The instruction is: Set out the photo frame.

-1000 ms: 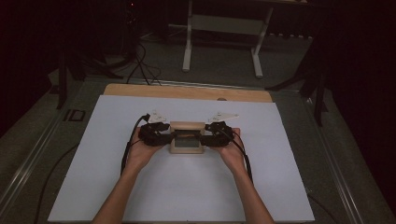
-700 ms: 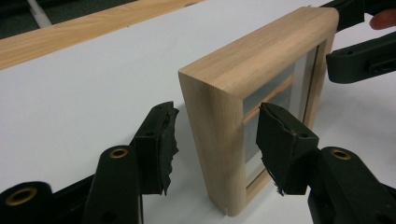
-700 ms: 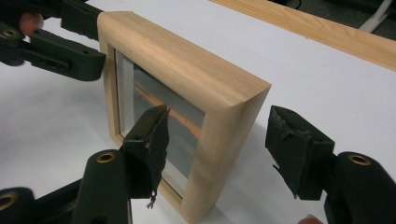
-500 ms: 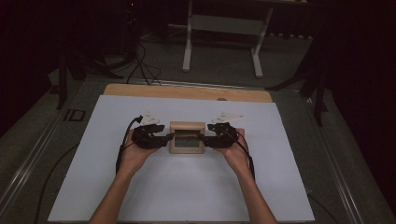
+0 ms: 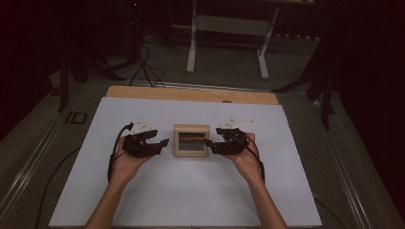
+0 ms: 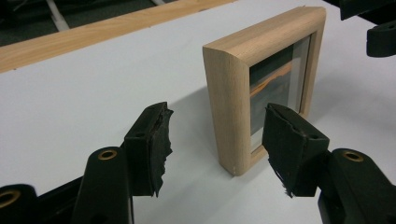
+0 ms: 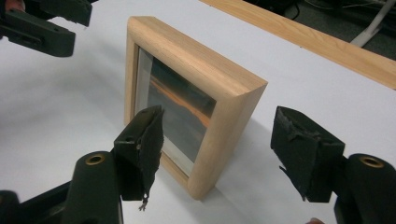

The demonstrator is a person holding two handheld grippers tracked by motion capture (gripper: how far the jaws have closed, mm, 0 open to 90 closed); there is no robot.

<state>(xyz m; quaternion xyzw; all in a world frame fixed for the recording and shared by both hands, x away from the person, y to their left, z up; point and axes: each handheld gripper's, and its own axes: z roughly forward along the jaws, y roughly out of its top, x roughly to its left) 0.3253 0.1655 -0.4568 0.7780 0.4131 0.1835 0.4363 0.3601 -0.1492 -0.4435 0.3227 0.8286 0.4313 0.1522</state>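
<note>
- High view: a small wooden picture frame stands near the middle of the white surface, a person's two forearms coming in from the bottom edge.
- The left hand-held gripper sits just beside the frame's left side, jaws parted and apart from the wood; it holds nothing.
- The right hand-held gripper sits at the frame's right side, its jaw tips at the frame's edge; contact cannot be told from here.
- Left gripper view: the frame stands upright on its edge, one wooden side facing the released left hand-held gripper, whose black pads flank the corner without touching.
- Right gripper view: the right hand-held gripper is also spread wide, its jaws to either side of the frame's near corner, gripping nothing.
- A bare wooden strip runs along the surface's far edge.
</note>
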